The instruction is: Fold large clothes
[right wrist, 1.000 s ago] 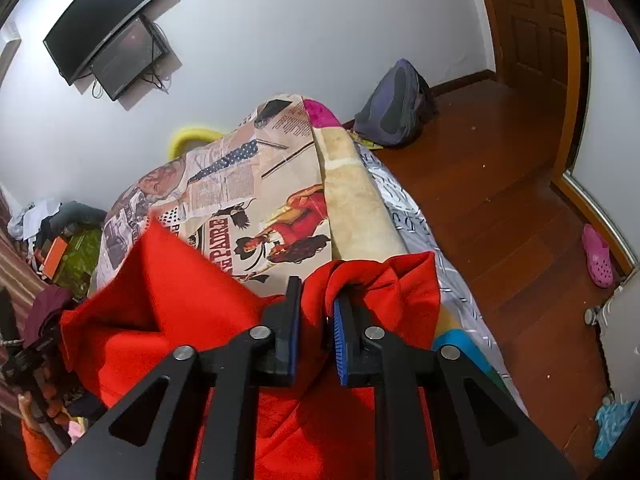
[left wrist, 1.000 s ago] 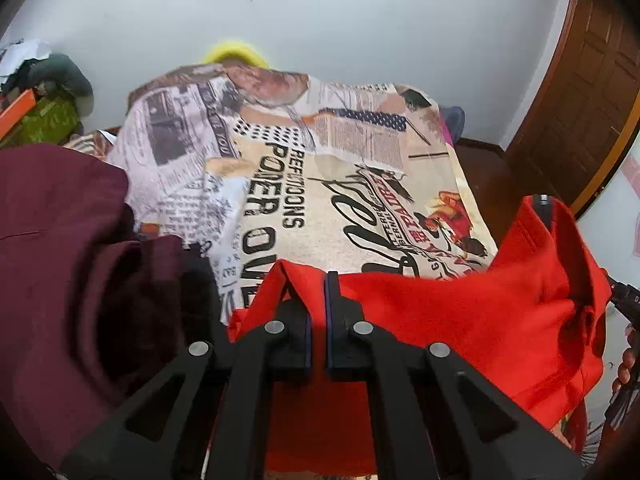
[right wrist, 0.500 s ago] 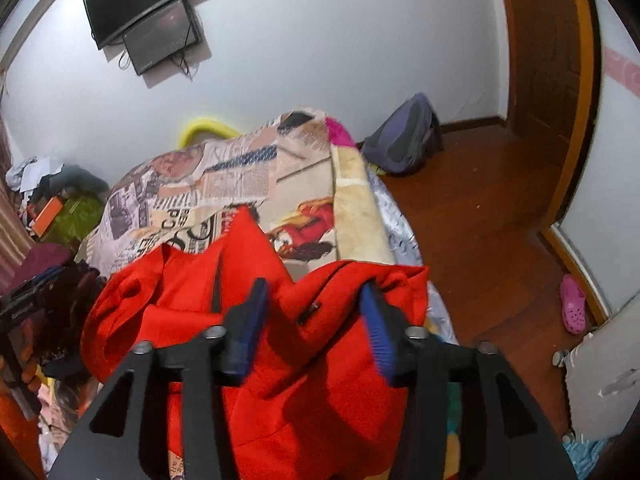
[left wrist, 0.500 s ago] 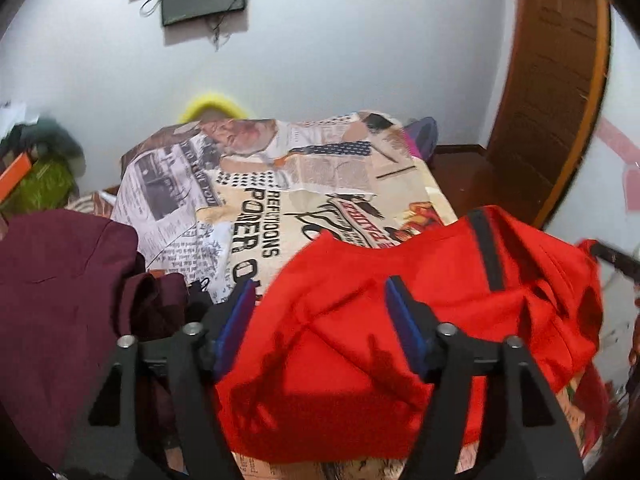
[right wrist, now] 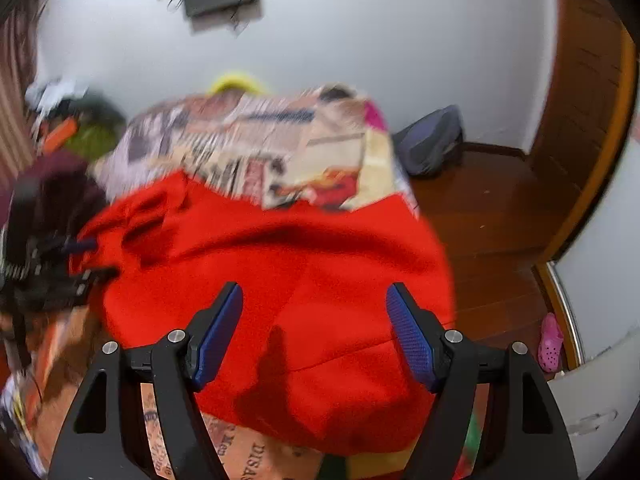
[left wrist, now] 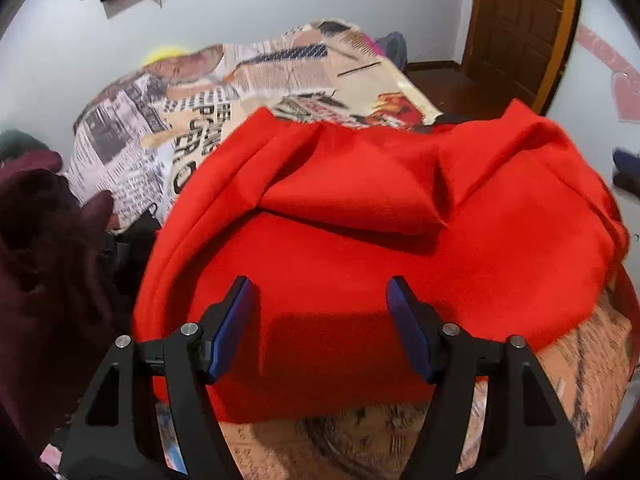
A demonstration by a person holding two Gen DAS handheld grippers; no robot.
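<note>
A large red garment lies folded over in a loose heap on the newspaper-print bed cover. It also shows in the right wrist view. My left gripper is open and empty, its blue pads just above the garment's near part. My right gripper is open and empty too, over the garment's right side near the bed edge. The right wrist view is blurred by motion.
A dark maroon garment is piled at the left of the bed. A backpack sits on the wooden floor beside the bed. A wooden door stands at the right, a pink clog near it.
Both grippers let go of the red garment and opened wide. The garment dropped onto the bed, and both grippers pulled back and up above it.
</note>
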